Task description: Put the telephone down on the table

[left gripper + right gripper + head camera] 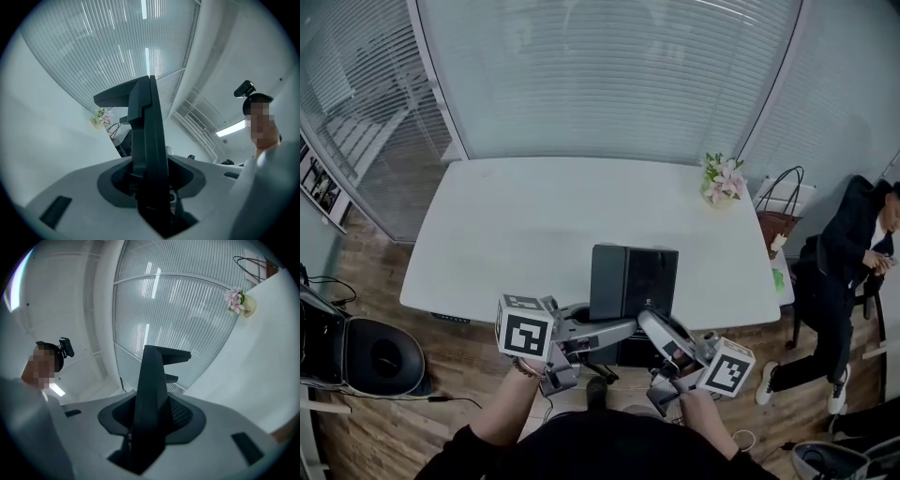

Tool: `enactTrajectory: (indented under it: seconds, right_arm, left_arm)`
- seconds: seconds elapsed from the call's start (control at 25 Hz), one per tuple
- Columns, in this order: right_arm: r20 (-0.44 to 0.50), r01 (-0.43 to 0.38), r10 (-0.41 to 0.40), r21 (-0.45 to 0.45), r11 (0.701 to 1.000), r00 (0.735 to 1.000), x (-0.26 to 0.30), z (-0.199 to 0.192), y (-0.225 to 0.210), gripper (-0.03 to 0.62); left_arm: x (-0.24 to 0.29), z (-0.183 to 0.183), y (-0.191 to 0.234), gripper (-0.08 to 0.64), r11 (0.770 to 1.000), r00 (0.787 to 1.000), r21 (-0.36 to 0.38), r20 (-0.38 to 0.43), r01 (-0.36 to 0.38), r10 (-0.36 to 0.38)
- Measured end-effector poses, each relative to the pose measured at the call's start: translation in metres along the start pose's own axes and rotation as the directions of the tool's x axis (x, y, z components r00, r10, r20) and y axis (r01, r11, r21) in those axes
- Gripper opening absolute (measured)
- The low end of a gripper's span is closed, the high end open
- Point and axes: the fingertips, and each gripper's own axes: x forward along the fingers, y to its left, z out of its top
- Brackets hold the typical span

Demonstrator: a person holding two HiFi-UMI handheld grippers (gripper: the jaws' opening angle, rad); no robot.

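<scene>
**Telephone gripped on both sides at the table's near edge, not yet set down**

The white table (534,225) carries only a flower pot (722,183) at its far right. The black telephone (633,281) sits over the near edge. The left gripper (617,330) and right gripper (656,328) each clamp one side. The step in hand is judged to be carrying. The next move calls for lowering it level onto the tabletop, then releasing both grips together.
</scene>
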Motion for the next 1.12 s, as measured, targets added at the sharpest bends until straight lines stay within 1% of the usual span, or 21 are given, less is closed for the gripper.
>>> enactTrajectory:
  seconds: [0.32,0.56,0.8,1.12]
  right_arm:
    - [0.003,0.028,-0.028,0.006,1.0,1.0,0.004,0.009,-0.014,0.166]
    - [-0.012,0.025,-0.025,0.016,1.0,1.0,0.007,0.022,-0.029,0.166]
    - [-0.032,0.018,-0.017,0.029,0.999,0.999,0.016,0.047,-0.052,0.164]
    - [-0.08,0.009,-0.005,0.051,0.999,0.997,0.035,0.086,-0.089,0.164]
  left_arm:
    - [0.006,0.009,0.012,0.187,1.0,1.0,-0.029,-0.005,-0.001,0.001]
    - [0.018,0.017,0.026,0.187,1.0,1.0,-0.022,0.001,-0.01,0.01]
    - [0.036,0.037,0.049,0.187,1.0,1.0,-0.015,0.007,-0.028,0.028]
    - [0.062,0.072,0.086,0.187,0.998,0.998,-0.024,0.028,-0.049,0.05]
